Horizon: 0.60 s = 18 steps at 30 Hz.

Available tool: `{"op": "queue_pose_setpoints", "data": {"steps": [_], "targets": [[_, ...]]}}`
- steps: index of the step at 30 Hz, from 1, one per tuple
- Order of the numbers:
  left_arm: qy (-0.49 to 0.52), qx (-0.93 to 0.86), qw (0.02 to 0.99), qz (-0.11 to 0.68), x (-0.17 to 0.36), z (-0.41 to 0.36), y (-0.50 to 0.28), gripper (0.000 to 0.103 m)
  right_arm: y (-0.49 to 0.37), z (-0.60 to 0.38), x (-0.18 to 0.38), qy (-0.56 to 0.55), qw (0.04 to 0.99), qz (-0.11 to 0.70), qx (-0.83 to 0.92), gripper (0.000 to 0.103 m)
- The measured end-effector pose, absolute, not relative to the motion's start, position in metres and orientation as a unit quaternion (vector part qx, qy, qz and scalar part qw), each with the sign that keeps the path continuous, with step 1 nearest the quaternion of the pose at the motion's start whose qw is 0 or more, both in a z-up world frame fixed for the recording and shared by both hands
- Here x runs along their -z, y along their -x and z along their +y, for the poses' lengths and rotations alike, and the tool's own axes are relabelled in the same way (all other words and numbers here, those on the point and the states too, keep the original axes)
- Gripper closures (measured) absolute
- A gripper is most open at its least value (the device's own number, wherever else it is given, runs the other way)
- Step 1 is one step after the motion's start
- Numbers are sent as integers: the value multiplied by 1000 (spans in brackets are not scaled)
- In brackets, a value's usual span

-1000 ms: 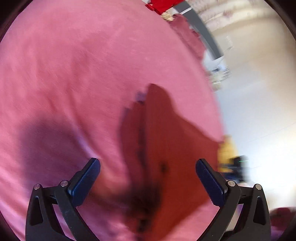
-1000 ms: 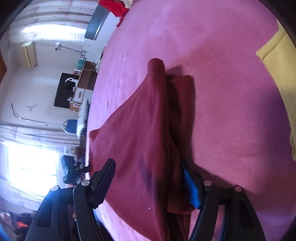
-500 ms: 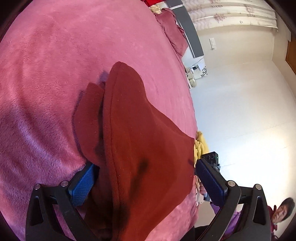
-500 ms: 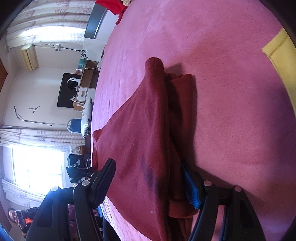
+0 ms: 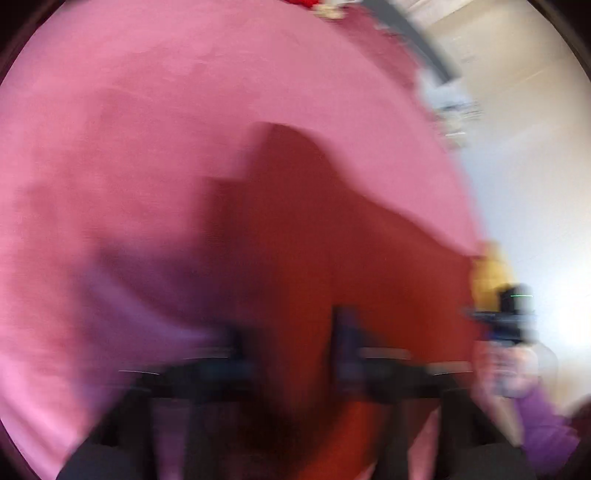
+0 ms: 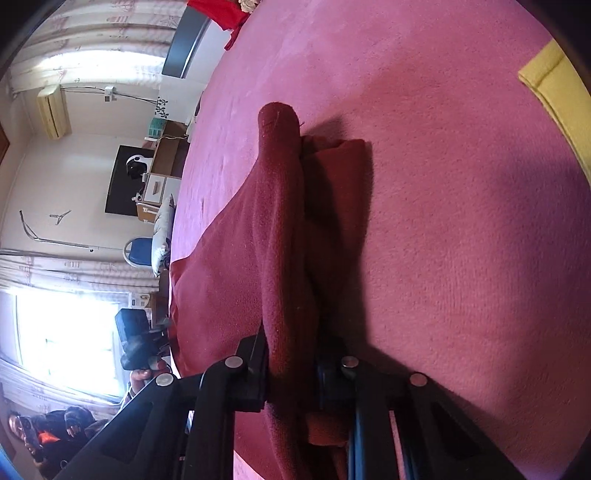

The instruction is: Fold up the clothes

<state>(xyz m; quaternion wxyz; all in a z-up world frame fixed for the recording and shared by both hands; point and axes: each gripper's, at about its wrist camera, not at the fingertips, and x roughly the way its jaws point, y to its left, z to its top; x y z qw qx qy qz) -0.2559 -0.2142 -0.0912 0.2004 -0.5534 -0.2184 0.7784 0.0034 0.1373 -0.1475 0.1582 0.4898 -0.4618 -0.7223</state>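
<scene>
A dark red garment (image 6: 273,229) lies partly folded on the pink bedspread (image 6: 461,221). My right gripper (image 6: 291,369) is shut on its near folded edge, with cloth bunched between the jaws. In the blurred left wrist view the same garment (image 5: 314,251) fills the lower middle, and my left gripper (image 5: 288,350) has its jaws drawn close together on the cloth. The left gripper also shows in the right wrist view (image 6: 140,343) at the garment's far left edge.
A yellow garment (image 6: 557,96) lies on the bed at the upper right. A red item (image 6: 218,14) sits at the bed's far end. The bed edge runs along the left, with a room, desk and window beyond. The yellow item also shows in the left wrist view (image 5: 491,273).
Both grippers have closed from wide open onto the near edge of the red garment. The left wrist view has become motion-blurred as that hand moves.
</scene>
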Motion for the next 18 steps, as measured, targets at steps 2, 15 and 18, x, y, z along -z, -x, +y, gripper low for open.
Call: {"op": "queue_pose_setpoints", "data": {"steps": [2,15,18], "targets": [[547,-777,207,-231,94,-218,253,82,-3,139,149,-492,157,-465,720,87],[516,-795,197,-252,82,-221,238,89,-6,120,133,-482,89,-422,763,89],[491,-809,212,-243,57,-210,227,89,-6,108,100,-473,80,-373,794,89]]}}
